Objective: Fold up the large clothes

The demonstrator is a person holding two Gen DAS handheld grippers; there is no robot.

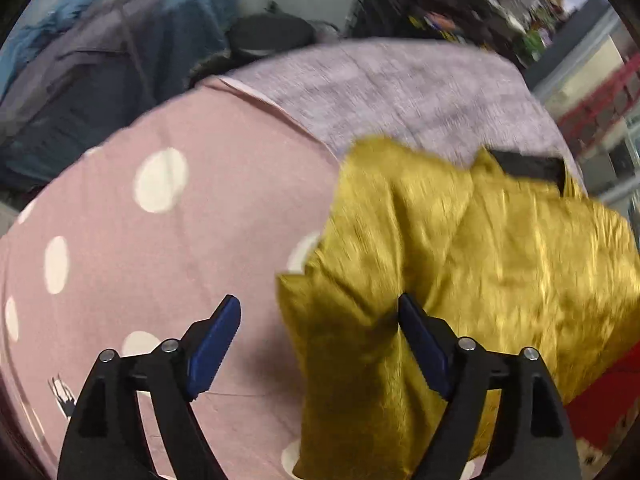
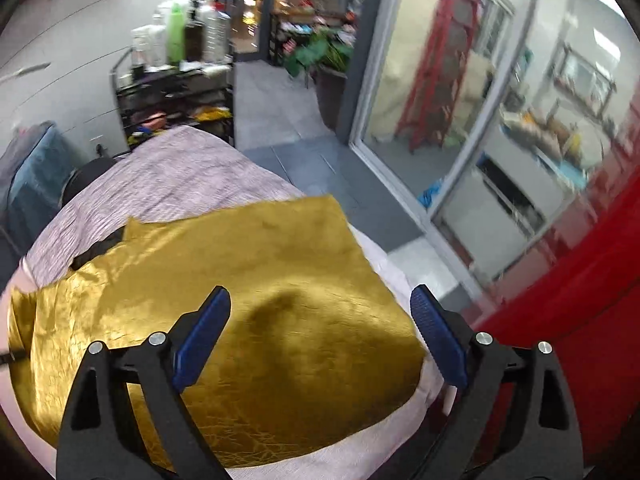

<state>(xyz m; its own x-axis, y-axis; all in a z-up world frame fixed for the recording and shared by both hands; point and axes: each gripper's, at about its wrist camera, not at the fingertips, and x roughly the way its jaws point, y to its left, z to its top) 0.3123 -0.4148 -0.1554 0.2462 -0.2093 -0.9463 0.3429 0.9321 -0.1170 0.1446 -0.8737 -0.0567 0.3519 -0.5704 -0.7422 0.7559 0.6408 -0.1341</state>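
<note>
Left tongs [image 1: 320, 312]: gaping wide, gripping nothing, hanging over garment's edge.
Right tongs [image 2: 320, 304]: standing wide apart, empty, hovering above garment.
Garment [image 2: 256, 320]: gold cloth lying on bed [image 1: 160, 248], at 3 o'clock in left view, mostly flat, rumpled at 9 o'clock in right view.
Risk: slippery fabric probably sliding or bunching, spoiling the fold.

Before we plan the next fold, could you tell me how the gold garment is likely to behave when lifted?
The gold garment will probably flop and drape, given its creases and bunched folds. Its shiny surface suggests it may slip on the pink bedcover. It looks thin, so likely light.
</note>
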